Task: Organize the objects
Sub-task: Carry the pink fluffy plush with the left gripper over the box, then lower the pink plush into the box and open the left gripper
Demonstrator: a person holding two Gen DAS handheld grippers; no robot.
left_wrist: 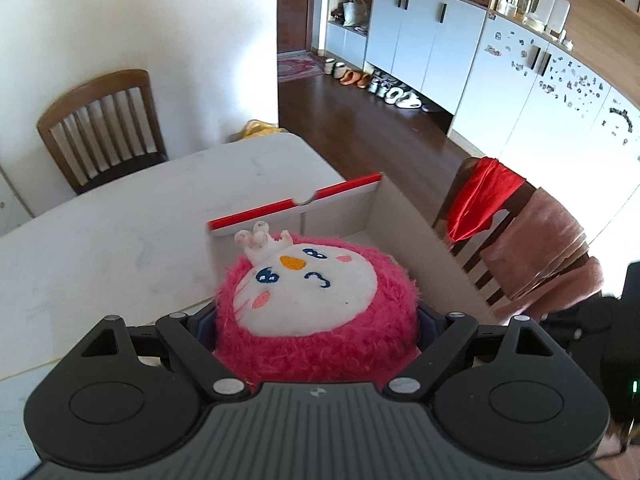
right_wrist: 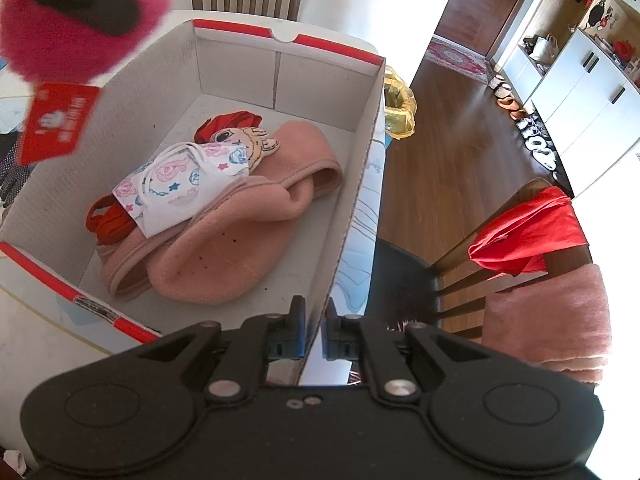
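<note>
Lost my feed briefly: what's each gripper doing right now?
Left gripper: closed on the pink plush toy.
Right gripper: closed on the box wall.

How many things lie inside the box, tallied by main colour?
Pink: 1, the fleece hat
White: 1, the patterned face mask
Red: 2, the strap and the cloth
Total: 4

**Two wrist views over one box**

The left wrist camera looks along its gripper, tilted down across the white table toward the cabinets, very close to the pink plush toy. The right wrist camera looks steeply down into the cardboard box from its near wall. Both views share the box, the toy and the draped chair.
</note>
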